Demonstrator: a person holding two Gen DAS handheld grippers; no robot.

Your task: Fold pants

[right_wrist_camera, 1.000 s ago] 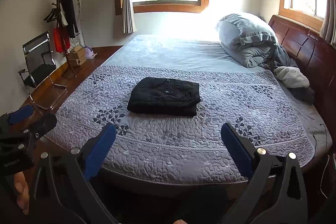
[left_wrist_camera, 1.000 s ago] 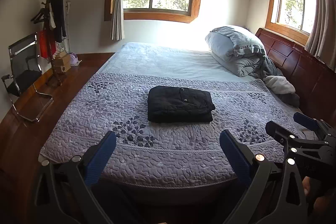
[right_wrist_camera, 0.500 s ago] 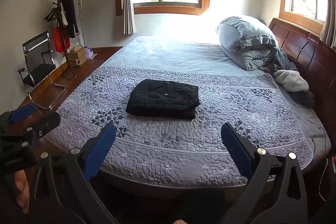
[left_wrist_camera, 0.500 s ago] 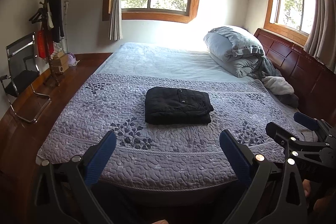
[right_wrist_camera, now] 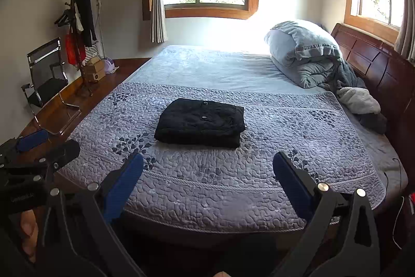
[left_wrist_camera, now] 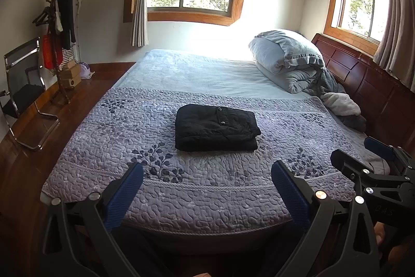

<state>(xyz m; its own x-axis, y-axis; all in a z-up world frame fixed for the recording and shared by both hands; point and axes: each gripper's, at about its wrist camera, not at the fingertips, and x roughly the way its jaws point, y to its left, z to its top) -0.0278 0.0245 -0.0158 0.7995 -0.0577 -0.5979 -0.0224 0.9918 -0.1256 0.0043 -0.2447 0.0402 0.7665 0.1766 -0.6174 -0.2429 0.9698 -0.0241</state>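
Left wrist view: folded pants (left_wrist_camera: 216, 127) lie well beyond the wide-spread left gripper (left_wrist_camera: 207, 188).

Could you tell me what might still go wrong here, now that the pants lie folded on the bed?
1. The folded pants form a thick stack with loose layers at the right edge; a nudge could spread them.
2. Both tools, left and right, are open and held back from the quilt; reaching in again might snag the top layer and undo the fold.
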